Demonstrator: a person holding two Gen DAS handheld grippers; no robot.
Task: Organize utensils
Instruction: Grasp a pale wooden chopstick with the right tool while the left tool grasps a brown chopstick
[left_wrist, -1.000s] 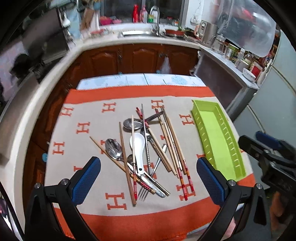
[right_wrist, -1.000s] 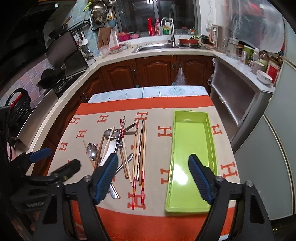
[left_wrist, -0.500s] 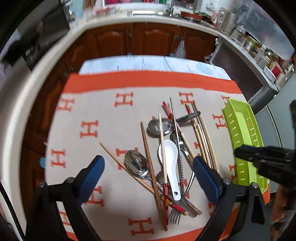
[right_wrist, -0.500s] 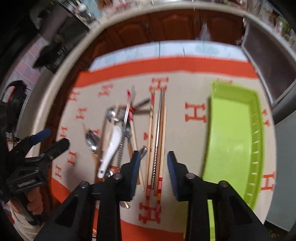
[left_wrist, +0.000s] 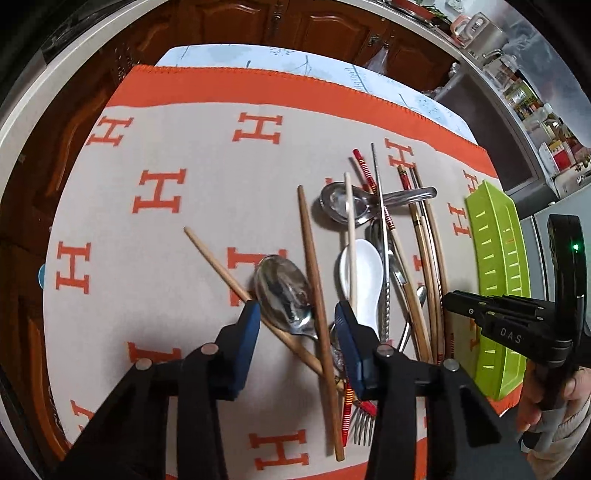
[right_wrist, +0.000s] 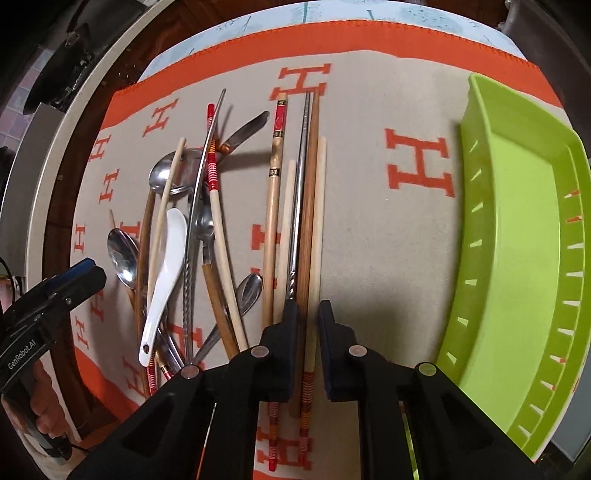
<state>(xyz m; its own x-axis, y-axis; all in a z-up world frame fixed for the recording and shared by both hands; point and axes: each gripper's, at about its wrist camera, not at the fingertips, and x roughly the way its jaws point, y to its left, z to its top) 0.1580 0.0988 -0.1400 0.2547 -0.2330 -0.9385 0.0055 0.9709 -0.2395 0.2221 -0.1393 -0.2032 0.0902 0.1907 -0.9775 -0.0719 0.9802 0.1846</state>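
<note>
A pile of utensils lies on the orange-and-beige cloth: wooden chopsticks, metal spoons, a white ceramic spoon (left_wrist: 362, 277), a fork (left_wrist: 364, 424). My left gripper (left_wrist: 297, 328) is low over the pile, jaws half open around a steel spoon (left_wrist: 284, 291) and a dark wooden chopstick (left_wrist: 314, 266). My right gripper (right_wrist: 307, 314) is low over a row of chopsticks, jaws narrowly open astride a brown chopstick (right_wrist: 308, 206) and a pale one (right_wrist: 318, 206). The white spoon also shows in the right wrist view (right_wrist: 166, 266). The green tray (right_wrist: 524, 236) lies to the right, empty.
The cloth (left_wrist: 207, 147) covers a table whose blue-white top shows at the far edge. Wooden kitchen cabinets (left_wrist: 295, 22) stand beyond. A metal counter with jars (left_wrist: 524, 96) is at the right. The green tray (left_wrist: 495, 266) lies near the cloth's right edge.
Both grippers have dropped down close to the utensils. The left jaws have narrowed from wide open to about the spoon's width. The right jaws have narrowed around the chopsticks.
</note>
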